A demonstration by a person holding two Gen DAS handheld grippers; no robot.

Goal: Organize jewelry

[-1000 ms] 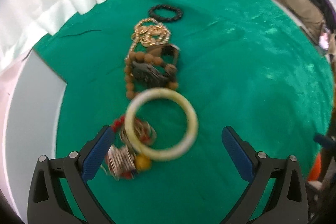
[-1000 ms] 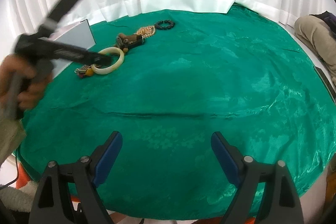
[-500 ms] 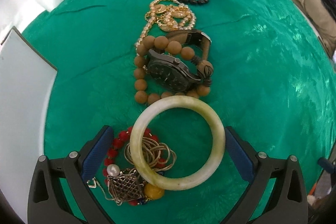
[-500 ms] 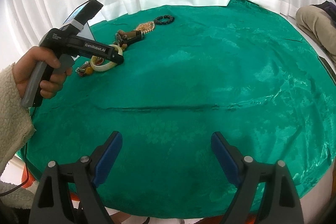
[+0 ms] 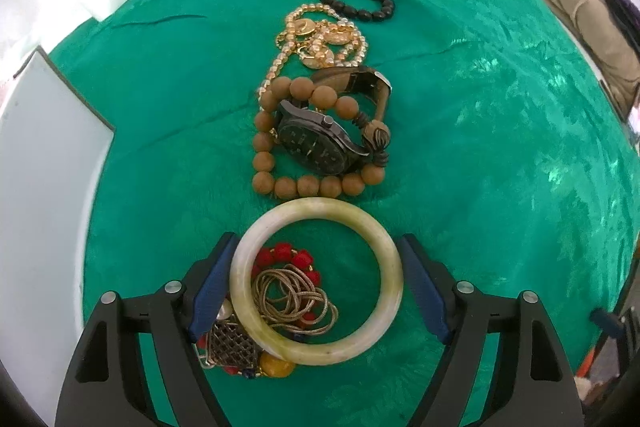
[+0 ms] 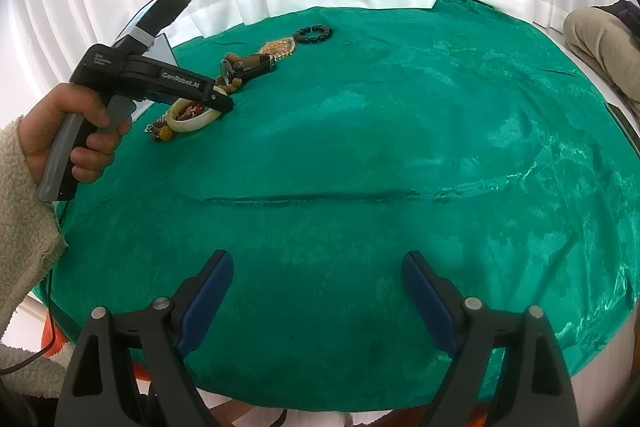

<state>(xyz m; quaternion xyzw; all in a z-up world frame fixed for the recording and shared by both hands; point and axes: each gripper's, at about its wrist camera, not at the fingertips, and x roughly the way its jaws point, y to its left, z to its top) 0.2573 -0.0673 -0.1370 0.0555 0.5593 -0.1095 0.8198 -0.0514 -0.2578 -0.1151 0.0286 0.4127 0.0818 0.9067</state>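
The left gripper [image 5: 318, 281] is positioned with fingers spread on either side of the jade bangle [image 5: 316, 283], apparently so that it can be lifted first; contact cannot be confirmed. The bangle lies on the green cloth [image 5: 500, 147], overlapping a tangle of red beads and chain [image 5: 294, 291]. Counted beyond it: one wooden bead bracelet [image 5: 308, 183], one dark wristwatch [image 5: 320, 143], one gold necklace [image 5: 320, 39], one black bead bracelet [image 5: 356, 1]. The right gripper [image 6: 318, 297] is held well apart, fingers spread, empty.
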